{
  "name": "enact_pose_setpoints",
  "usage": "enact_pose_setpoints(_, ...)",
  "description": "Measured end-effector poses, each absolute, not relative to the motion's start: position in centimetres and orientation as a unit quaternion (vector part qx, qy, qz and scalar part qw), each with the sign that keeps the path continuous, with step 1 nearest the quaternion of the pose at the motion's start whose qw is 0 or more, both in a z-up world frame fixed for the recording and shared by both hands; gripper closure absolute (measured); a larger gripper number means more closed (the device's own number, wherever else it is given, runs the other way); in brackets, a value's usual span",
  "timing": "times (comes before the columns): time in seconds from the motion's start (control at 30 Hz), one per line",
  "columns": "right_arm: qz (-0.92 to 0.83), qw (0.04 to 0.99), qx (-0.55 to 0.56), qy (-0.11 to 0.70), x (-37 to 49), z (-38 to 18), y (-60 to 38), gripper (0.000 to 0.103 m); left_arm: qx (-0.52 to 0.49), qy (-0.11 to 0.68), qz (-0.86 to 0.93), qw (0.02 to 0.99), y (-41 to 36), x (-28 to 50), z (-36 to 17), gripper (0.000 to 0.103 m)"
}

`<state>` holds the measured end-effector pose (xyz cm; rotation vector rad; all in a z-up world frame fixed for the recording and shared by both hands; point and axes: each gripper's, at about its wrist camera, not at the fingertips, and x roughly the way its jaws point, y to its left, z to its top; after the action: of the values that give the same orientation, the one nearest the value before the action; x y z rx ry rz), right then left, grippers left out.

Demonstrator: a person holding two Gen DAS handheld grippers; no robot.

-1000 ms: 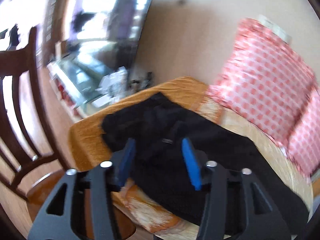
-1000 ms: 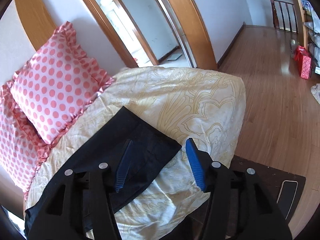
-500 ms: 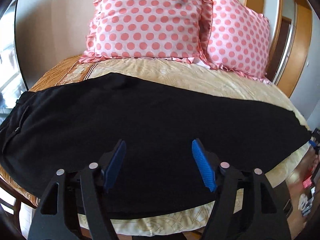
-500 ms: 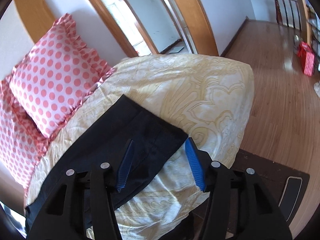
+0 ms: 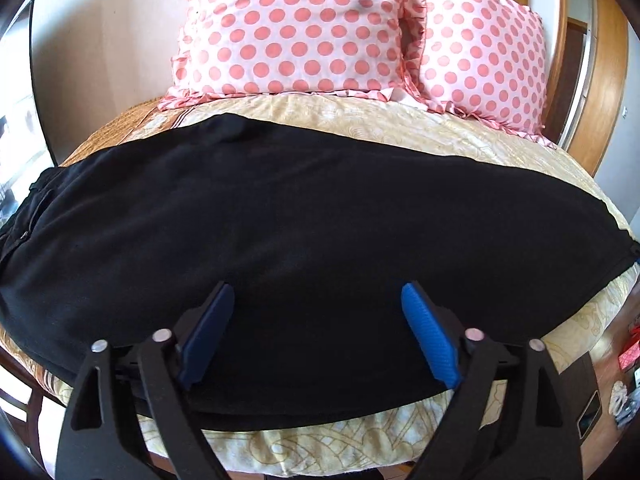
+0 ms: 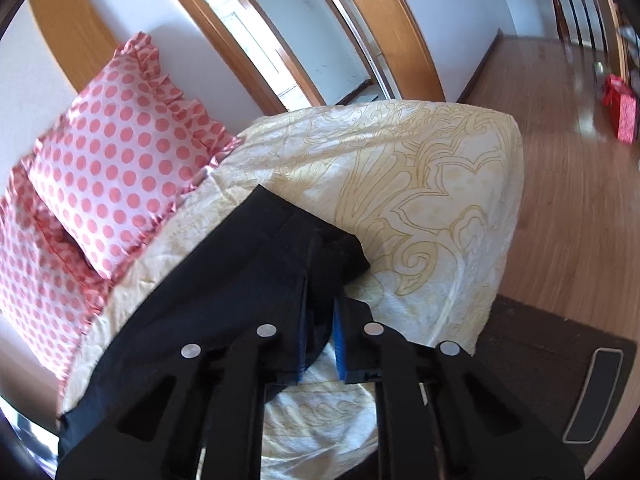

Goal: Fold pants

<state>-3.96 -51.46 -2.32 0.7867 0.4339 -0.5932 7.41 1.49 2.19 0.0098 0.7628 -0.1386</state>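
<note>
- Nearest the right camera, the right gripper (image 6: 320, 338) is closing its jaws on the hem end of the pants (image 6: 240, 280); cloth sits pinched between the blue pads.
- Over the near edge of the bed (image 5: 360, 440), the left gripper (image 5: 316, 336) points downward, jaws opening wide, nothing between them.
- Pants lie flat across the bed, waist left, pillows (image 5: 304, 28) beyond.
- Judgement: pinch all hem layers before lifting, and let the left gripper hold the middle.
</note>
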Motion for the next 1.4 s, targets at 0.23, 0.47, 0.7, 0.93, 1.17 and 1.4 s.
enact_pose_setpoints(0.23,-0.216,0.894,0.359,0.160,-2.1,2.3,-48.7,0.094,0.008,0.362,-0.072,0.929,1.1,7.1,1.8,0.006)
enact_pose_setpoints(0.47,-0.063,0.942,0.295,0.150,4.1,7.9,-39.9,0.094,0.010,0.355,-0.074,0.932,1.0,7.0,1.7,0.002)
enact_pose_setpoints(0.7,0.130,0.935,0.271,0.188,9.4,8.5,-27.9,0.095,0.012,0.343,-0.071,0.936,0.9,6.7,1.5,0.002)
enact_pose_setpoints(0.93,0.224,0.881,0.202,0.364,13.0,-0.1,-15.4,0.095,0.011,0.324,-0.048,0.945,2.0,5.4,2.8,0.002)
enact_pose_setpoints(1.17,0.249,0.877,0.218,0.348,12.8,0.6,-13.6,0.095,0.021,0.288,0.007,0.957,5.1,4.7,4.5,0.002)
enact_pose_setpoints(1.4,0.287,0.869,0.147,0.377,12.4,-0.2,-9.6,0.095,-0.052,0.315,0.023,0.947,8.2,5.6,4.0,0.002)
